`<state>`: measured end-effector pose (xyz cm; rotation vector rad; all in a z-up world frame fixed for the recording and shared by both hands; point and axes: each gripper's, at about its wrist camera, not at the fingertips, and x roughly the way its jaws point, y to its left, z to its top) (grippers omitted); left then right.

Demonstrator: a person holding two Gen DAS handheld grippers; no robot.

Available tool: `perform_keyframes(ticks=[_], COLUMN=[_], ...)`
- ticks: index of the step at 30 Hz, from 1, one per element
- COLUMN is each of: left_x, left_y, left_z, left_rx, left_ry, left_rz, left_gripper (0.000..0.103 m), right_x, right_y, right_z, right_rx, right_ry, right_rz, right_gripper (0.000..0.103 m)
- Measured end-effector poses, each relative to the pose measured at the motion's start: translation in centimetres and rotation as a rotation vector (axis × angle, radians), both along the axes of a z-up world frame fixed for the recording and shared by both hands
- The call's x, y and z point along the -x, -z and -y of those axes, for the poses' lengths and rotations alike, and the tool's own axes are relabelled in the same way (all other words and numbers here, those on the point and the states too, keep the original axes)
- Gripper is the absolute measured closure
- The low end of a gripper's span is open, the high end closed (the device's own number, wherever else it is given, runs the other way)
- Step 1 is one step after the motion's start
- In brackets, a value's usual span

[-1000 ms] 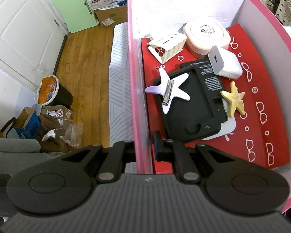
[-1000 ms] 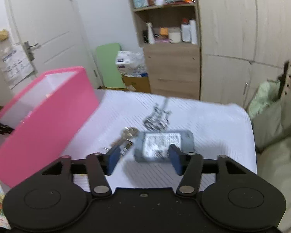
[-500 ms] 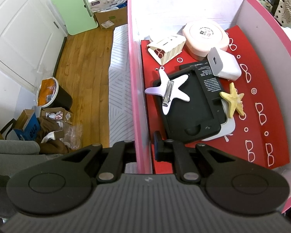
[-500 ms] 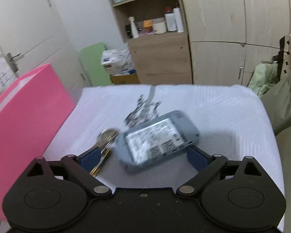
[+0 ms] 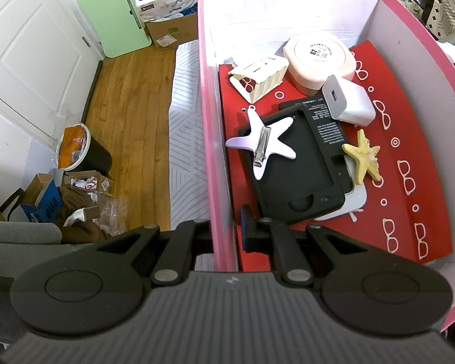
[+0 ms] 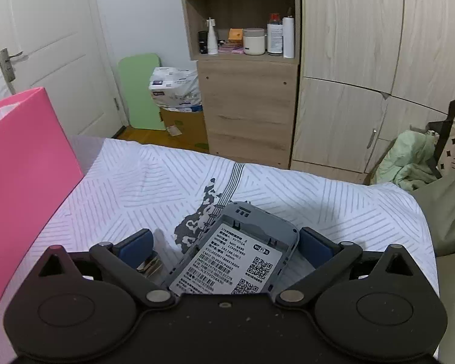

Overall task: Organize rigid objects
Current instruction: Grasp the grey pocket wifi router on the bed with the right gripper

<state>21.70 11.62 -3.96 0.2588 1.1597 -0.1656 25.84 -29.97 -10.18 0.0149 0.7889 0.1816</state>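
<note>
Pink box (image 5: 217, 151): L gripper (image 5: 224, 236) clamped on its wall, prob. steadying it. Grey WiFi router (image 6: 233, 257): betw. spread fingers of R gripper (image 6: 224, 247), not yet gripped.

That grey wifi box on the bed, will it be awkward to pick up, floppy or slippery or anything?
Probably not floppy: the wifi box looks like a hard plastic shell. It seems light, since its back is open and hollow. The smooth rounded edges might slip a little, and it lies skewed between the right gripper's open jaws, so it may twist as they close.
</note>
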Motion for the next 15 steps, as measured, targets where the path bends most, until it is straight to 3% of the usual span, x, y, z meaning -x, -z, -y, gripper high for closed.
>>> perform_keyframes(ticks=[5, 7, 10, 14, 15], left_x=[0.0, 0.0, 0.0, 0.0, 0.0], left_y=[0.0, 0.0, 0.0, 0.0, 0.0], left_z=[0.0, -0.1, -0.1, -0.1, -0.1], left_rx=[0.008, 0.008, 0.014, 0.012, 0.011], left_ry=[0.005, 0.007, 0.006, 0.007, 0.007], left_rz=[0.002, 0.005, 0.006, 0.008, 0.009], left_gripper=[0.094, 0.094, 0.094, 0.094, 0.094], right_x=[1.8, 2.7, 3.4, 2.9, 2.6], right_y=[-0.6, -0.8, -1.1, -1.3, -1.2], right_z=[1.4, 1.9, 2.3, 2.3, 1.9], right_rx=[0.023, 0.033, 0.053, 0.044, 0.057], right_ry=[-0.026, -0.045, -0.056, -0.048, -0.057], right_rz=[-0.014, -0.019, -0.042, -0.060, -0.060], right_gripper=[0.012, 0.024, 0.031, 0.029, 0.024])
